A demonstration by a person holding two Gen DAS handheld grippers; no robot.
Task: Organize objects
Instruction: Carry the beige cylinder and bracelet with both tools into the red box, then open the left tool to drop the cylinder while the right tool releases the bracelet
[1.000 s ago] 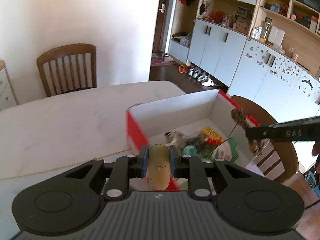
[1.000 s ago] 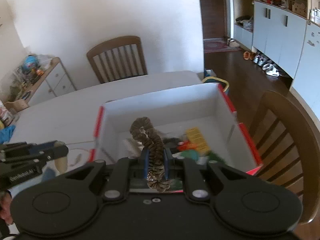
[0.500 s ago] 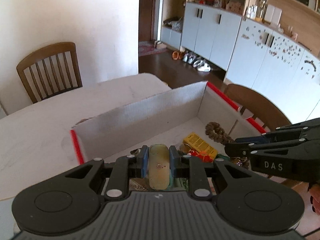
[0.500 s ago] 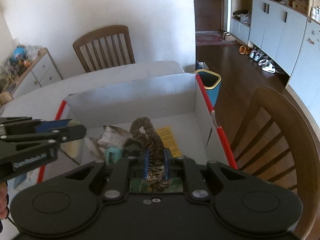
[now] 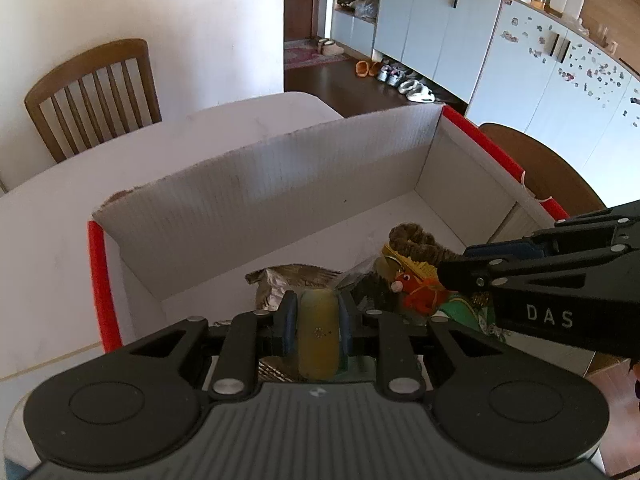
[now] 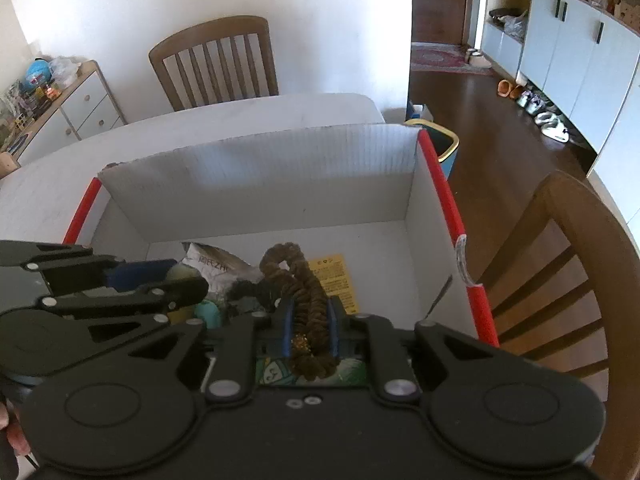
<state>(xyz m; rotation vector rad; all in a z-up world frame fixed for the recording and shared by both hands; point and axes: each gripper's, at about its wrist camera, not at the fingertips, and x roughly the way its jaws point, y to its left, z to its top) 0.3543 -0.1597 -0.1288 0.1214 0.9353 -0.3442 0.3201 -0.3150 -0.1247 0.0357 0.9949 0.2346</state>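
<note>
white tabletop point(image 5: 60, 240) carries a red-edged cardboard box point(image 5: 280, 184). left gripper point(image 5: 318, 316) is clamped on a yellowish oblong piece point(image 5: 318, 332), long axis along the fingers; right gripper point(image 6: 311, 320) pinches a brown scrunchie point(image 6: 304, 280), its jaws just easing. both hang directly above the box's clutter, left one nearer the empty floor. clutter beneath is mostly hidden.

White box point(image 5: 280, 184), red rims; brown scrunchie point(image 6: 312, 300); yellowish capsule point(image 5: 318, 332).

2 wrist fisheyes, angled down, close over shared box point(image 5: 280, 184)
</note>
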